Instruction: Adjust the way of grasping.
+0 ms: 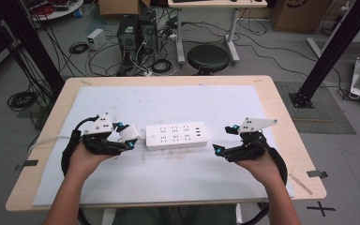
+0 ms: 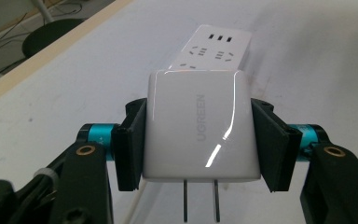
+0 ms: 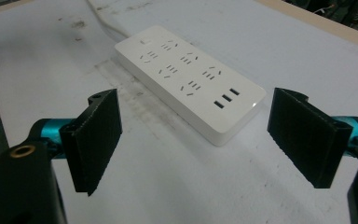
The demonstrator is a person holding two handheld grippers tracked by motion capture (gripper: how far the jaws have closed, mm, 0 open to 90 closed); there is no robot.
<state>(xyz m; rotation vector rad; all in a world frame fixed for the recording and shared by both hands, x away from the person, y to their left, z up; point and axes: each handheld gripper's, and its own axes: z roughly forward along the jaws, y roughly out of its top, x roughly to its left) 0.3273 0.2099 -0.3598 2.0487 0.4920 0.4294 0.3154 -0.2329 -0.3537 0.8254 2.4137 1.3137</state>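
A white power strip [image 1: 176, 135] lies flat in the middle of the white mat, its sockets facing up. My left gripper [image 1: 124, 136] sits just left of the strip and is shut on a white UGREEN charger [image 2: 200, 126], whose two metal prongs [image 2: 200, 199] point toward the camera. The strip [image 2: 214, 49] shows beyond the charger. My right gripper [image 1: 225, 138] is open to the right of the strip, its pads [image 3: 98, 135] wide apart with nothing between them. The strip's USB end [image 3: 226, 99] lies just ahead of it.
A white mat [image 1: 168, 183] covers most of the wooden table [image 1: 281, 112]. The strip's white cable [image 3: 103, 18] runs off away from the right gripper. A black stool [image 1: 208, 58], computers and tangled cables stand on the floor beyond the table's far edge.
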